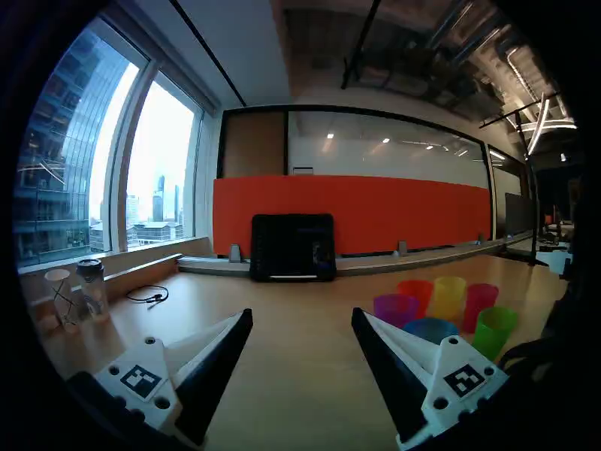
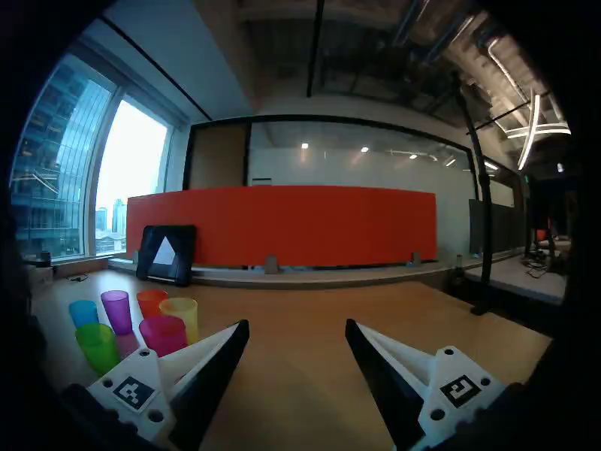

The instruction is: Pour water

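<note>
- The left gripper [image 1: 300, 316] is held open and empty, with the jaws spread wide.
- Its two fingers [image 1: 218, 361] are seen reaching forward from the lower edge. The dark inner faces are turned toward each other and the tips are well apart.
- A square marker [image 1: 141, 379] is carried on each white outer shell.
- The right gripper [image 2: 295, 325] is likewise held open and empty, jaws wide.
- Its fingers [image 2: 210, 368] are pointed forward and kept roughly level, neither tip set higher than the other.

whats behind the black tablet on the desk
The orange divider stands behind the tablet. The tablet covers the divider's lower edge there, so whatever sits at its foot cannot be seen.
</note>
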### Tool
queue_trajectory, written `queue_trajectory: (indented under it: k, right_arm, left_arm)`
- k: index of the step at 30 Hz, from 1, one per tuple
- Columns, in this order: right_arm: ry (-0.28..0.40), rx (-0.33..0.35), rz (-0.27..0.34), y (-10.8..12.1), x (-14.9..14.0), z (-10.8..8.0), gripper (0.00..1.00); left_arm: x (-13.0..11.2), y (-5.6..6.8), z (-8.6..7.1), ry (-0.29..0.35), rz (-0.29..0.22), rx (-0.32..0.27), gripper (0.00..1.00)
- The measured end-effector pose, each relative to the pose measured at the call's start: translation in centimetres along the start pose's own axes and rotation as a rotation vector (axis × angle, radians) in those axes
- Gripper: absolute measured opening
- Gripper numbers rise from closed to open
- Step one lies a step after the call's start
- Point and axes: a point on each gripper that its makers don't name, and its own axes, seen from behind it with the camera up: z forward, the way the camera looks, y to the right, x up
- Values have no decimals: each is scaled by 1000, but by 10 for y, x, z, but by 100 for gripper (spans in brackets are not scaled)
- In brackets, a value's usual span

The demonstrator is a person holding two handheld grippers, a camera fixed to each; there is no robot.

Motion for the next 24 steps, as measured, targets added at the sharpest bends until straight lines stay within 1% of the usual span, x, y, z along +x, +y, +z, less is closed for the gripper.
queue_trajectory:
  k: [18, 24]
  right_arm:
    - [2, 0, -2, 0, 0, 0, 99]
    - [-13, 0, -12, -2, 0, 1, 99]
  left_arm:
    - [0, 0, 0, 0, -1, 9, 98]
    - [5, 4, 0, -5, -5, 9, 98]
